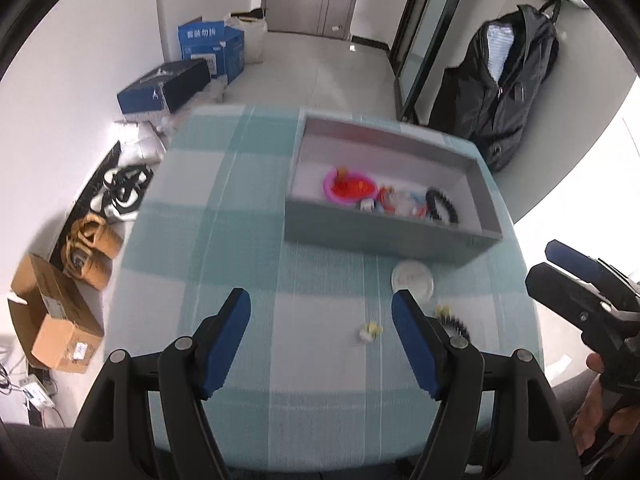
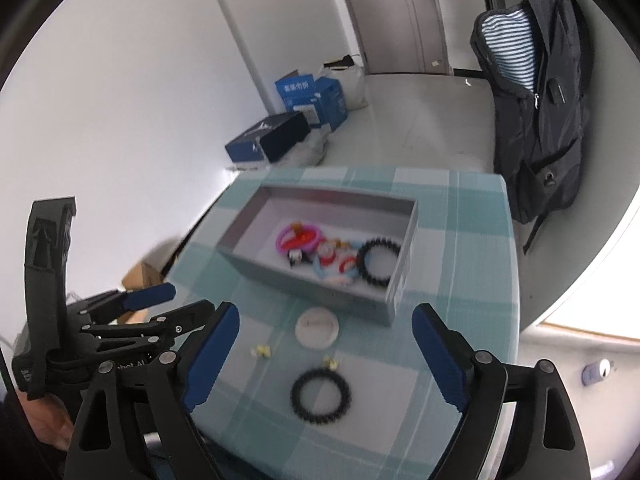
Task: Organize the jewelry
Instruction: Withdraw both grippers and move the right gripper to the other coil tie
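The right gripper (image 2: 322, 354) hangs above the near edge of the worktop (image 2: 460, 208), its blue-padded fingers (image 2: 210, 354) spread wide and holding nothing. Between them, on the checked cloth, lies a black coil ring (image 2: 321, 397), round and bumpy, a little blurred. Just beyond it is a small yellow piece (image 2: 331, 362), and another yellow piece (image 2: 261, 350) lies to the left, apart from it. The left gripper (image 1: 321, 340) also has its fingers wide apart and empty, above the cloth. A white round disc (image 2: 317, 327) lies just in front of the grey box (image 2: 320, 286). Inside the box are a pink ring (image 2: 298, 237) with a red thing on it, some small red, white and blue pieces, and a second black coil ring (image 2: 379, 260) at the right end. Behind the worktop a dark backpack (image 2: 536, 92) leans against the wall.
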### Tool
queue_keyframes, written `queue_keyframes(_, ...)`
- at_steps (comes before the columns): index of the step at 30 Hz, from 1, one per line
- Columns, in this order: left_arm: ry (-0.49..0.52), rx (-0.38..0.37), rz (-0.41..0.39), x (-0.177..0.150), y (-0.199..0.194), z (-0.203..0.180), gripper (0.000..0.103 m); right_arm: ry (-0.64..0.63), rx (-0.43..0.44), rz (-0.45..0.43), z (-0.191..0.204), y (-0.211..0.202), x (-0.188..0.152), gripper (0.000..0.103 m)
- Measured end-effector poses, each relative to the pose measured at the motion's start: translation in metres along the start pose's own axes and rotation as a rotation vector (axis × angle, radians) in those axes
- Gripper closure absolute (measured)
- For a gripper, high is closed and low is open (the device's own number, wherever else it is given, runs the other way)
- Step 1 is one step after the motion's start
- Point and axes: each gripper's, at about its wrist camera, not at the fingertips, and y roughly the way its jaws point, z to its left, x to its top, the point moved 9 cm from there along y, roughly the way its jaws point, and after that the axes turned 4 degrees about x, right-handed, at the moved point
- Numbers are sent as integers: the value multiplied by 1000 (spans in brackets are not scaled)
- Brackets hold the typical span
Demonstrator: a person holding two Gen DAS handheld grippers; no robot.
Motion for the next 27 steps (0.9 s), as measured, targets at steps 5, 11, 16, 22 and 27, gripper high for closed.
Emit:
queue_keyframes(5,13,2,24,-17,2,2,34,-10,-7,42,1,4,-25,13)
queue_keyframes(11,27,7,17,-22,3,0,34,-47,-33,98,1,16,-47,11)
queue_keyframes(16,30,-1,1,-24,1,2,34,-59,-31,140,3,29,-59,11)
queue_keyframes(22,44,0,-2,-31,-2,11,33,-43,-34,176,3,42,-66,11)
queue_keyframes(27,3,2,17,-30,2,25,33,-59,-49,195,7,50,-67,12)
